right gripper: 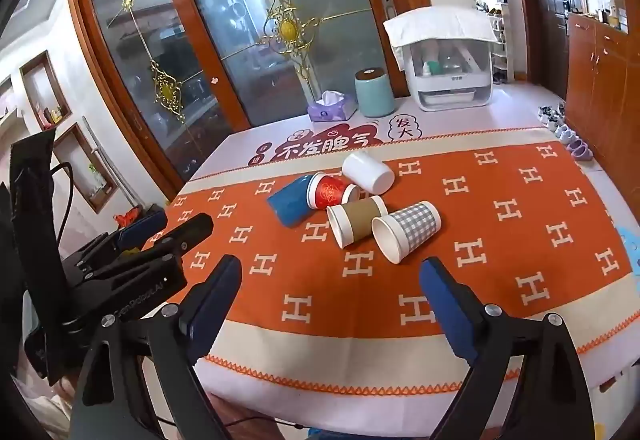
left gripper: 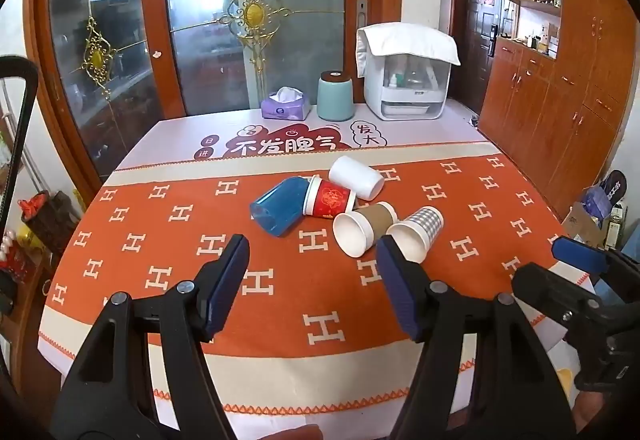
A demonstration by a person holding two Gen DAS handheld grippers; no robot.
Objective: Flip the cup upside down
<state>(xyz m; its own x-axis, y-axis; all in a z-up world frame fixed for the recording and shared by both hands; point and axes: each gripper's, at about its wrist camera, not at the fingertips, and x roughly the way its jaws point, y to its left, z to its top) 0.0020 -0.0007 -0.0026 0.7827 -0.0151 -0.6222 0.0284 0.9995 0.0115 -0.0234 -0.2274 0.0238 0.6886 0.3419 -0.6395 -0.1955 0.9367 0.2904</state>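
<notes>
Several cups lie on their sides in a cluster on the orange cloth: a blue cup (left gripper: 278, 206), a red cup (left gripper: 329, 198), a white cup (left gripper: 356, 177), a brown-sleeved cup (left gripper: 362, 226) and a checked cup (left gripper: 416, 230). They also show in the right wrist view: blue cup (right gripper: 290, 202), red cup (right gripper: 330, 192), white cup (right gripper: 368, 172), brown cup (right gripper: 356, 220), checked cup (right gripper: 406, 230). My left gripper (left gripper: 312, 268) is open and empty, just short of the cups. My right gripper (right gripper: 330, 292) is open and empty, nearer the table's front edge.
The table (left gripper: 280, 320) carries an orange H-patterned cloth. At the back stand a purple tissue box (left gripper: 285, 106), a teal canister (left gripper: 335, 96) and a white covered rack (left gripper: 408, 80). Glass sliding doors are behind, wooden cabinets (left gripper: 560, 88) to the right.
</notes>
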